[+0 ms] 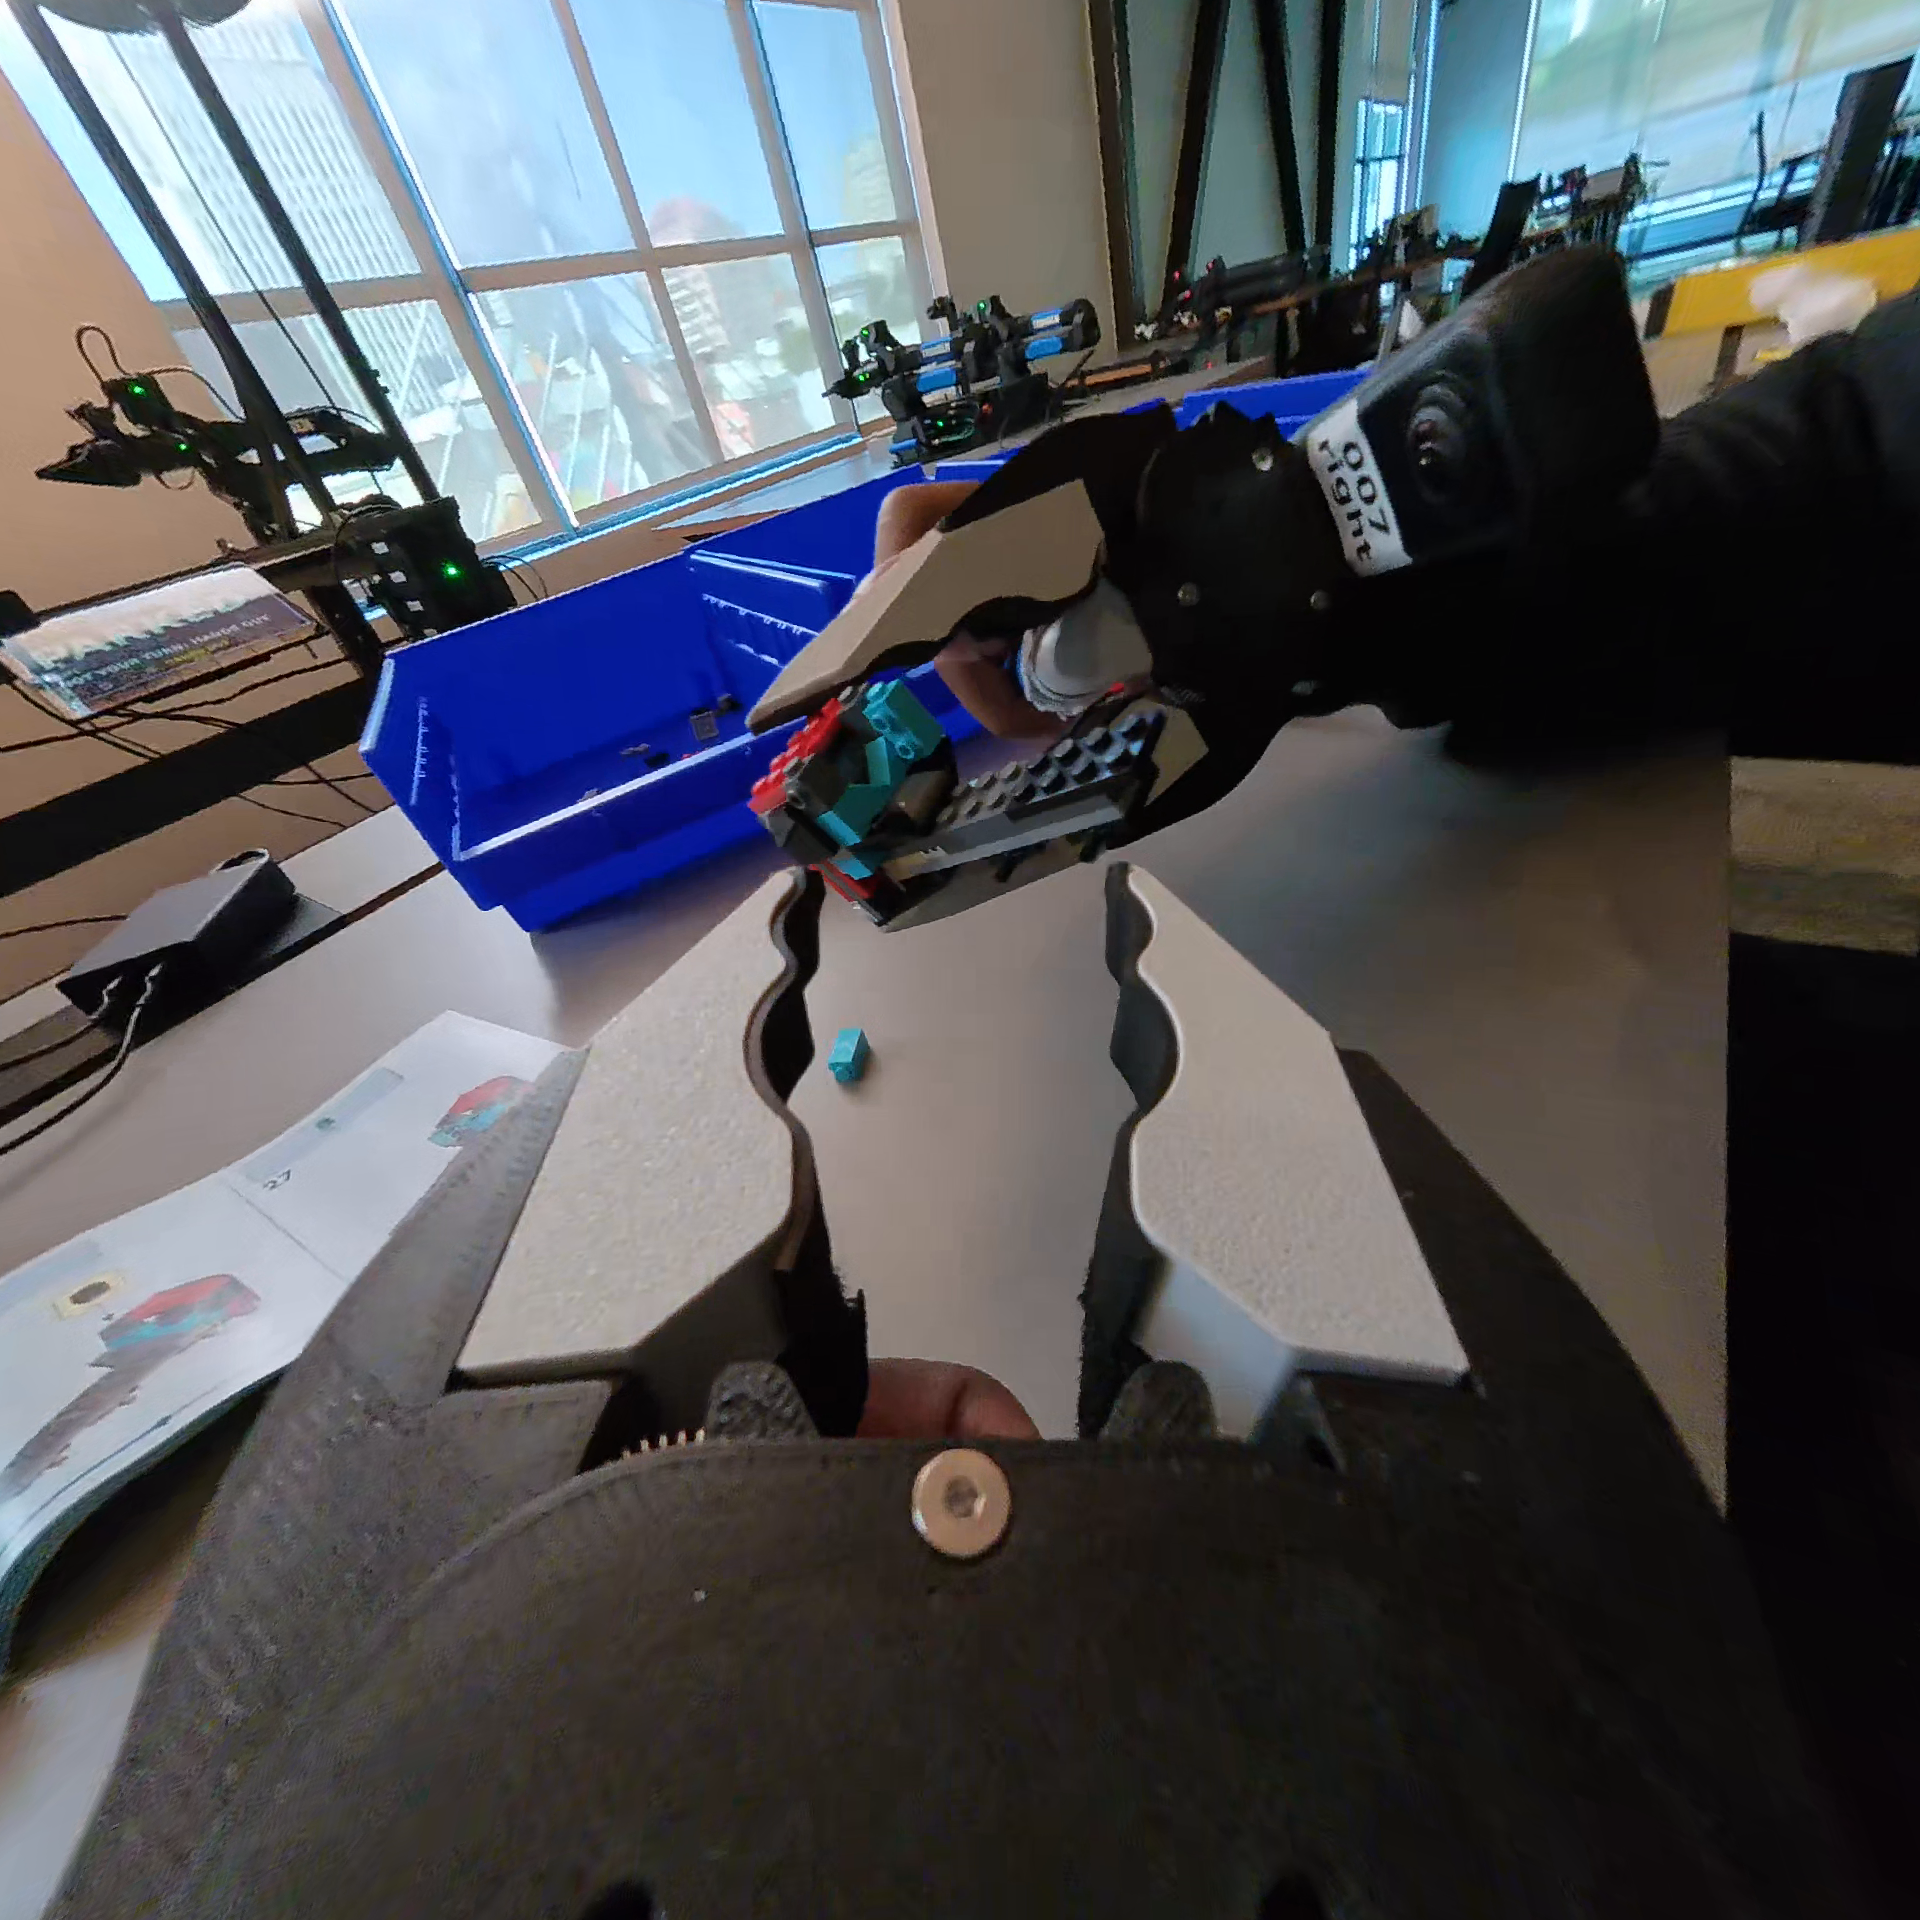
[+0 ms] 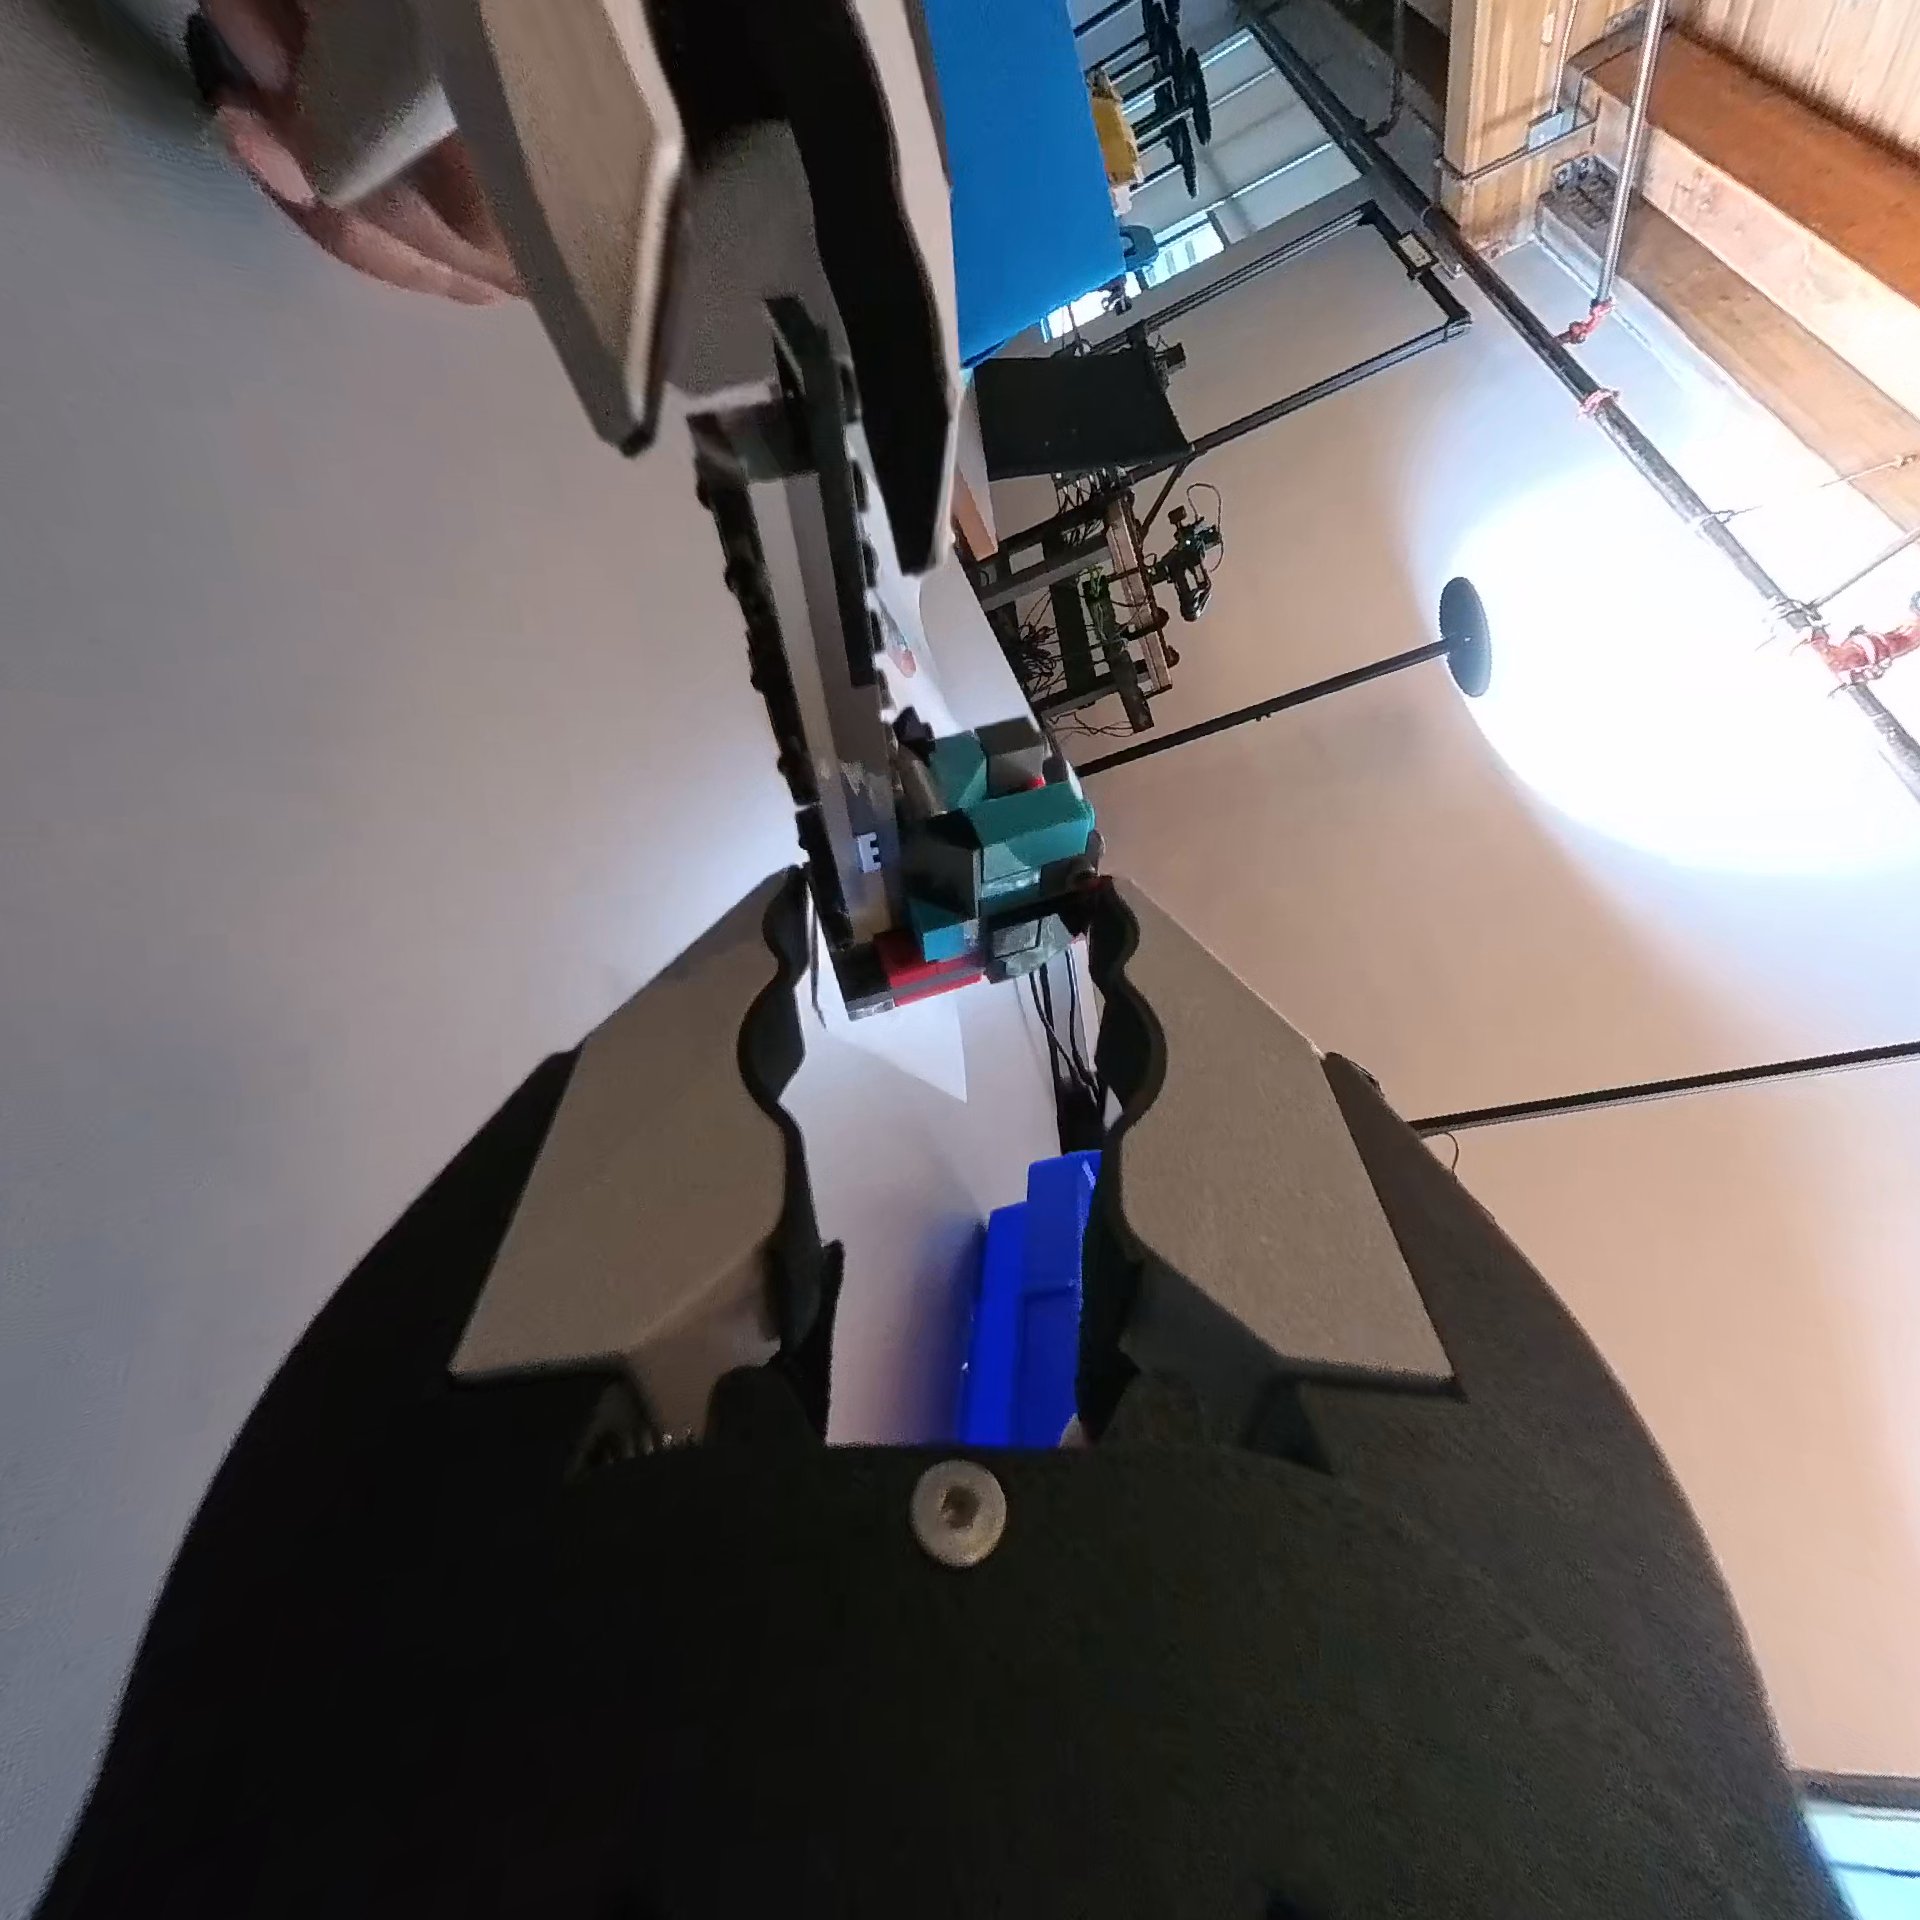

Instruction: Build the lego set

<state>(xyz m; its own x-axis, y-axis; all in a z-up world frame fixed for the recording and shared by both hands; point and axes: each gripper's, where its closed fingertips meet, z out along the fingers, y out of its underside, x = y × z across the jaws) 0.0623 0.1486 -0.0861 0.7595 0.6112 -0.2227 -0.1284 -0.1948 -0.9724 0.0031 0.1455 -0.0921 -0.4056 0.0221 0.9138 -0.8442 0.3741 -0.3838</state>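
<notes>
Lego model (image 1: 935, 800) held above the table (image 1: 1351, 935)
The right gripper (image 2: 951, 894) clamps its blocky end. The left gripper (image 1: 956, 883) gapes empty, model at its twelve o'clock, teal brick (image 1: 849, 1055) between its fingers.

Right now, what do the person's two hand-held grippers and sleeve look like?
Both the left hand-held gripper and the right hand-held gripper have matte black bodies, angular grey fingers with wavy black inner pads, and a silver screw at the centre. In the left wrist view, the right one carries a white band with writing beside a lens. The sleeve is black.
</notes>
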